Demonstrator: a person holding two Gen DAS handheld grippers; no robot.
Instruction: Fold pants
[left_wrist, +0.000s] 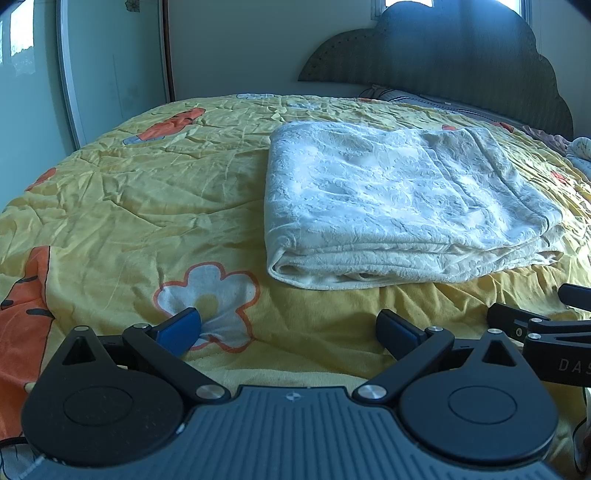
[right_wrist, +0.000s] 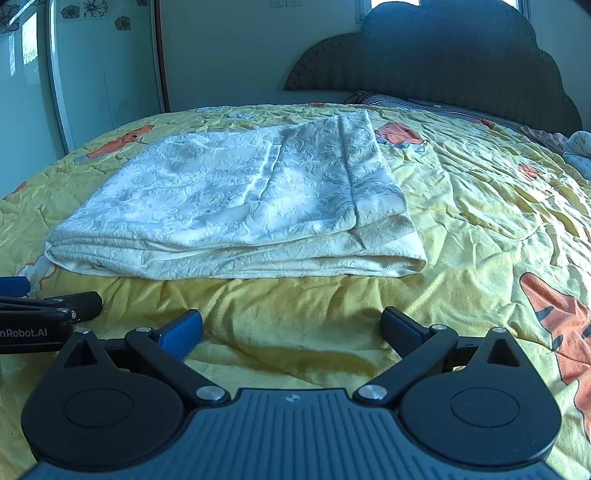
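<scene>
The cream-white textured pants (left_wrist: 399, 206) lie folded into a flat rectangular stack on the yellow bedspread (left_wrist: 147, 206). They also show in the right wrist view (right_wrist: 236, 206), with layered edges facing me. My left gripper (left_wrist: 290, 332) is open and empty, low over the bedspread, in front of the stack's left near corner. My right gripper (right_wrist: 291, 330) is open and empty, in front of the stack's near edge. Neither touches the pants. Each gripper shows at the edge of the other's view, the right gripper (left_wrist: 546, 325) and the left gripper (right_wrist: 48, 314).
The bedspread (right_wrist: 480, 206) has orange tiger and white flower prints. A dark scalloped headboard (left_wrist: 461, 66) stands at the far end with a pillow (right_wrist: 388, 99) below it. A wardrobe door (left_wrist: 92, 74) is at the far left. Bundled cloth (right_wrist: 580, 147) lies at the far right.
</scene>
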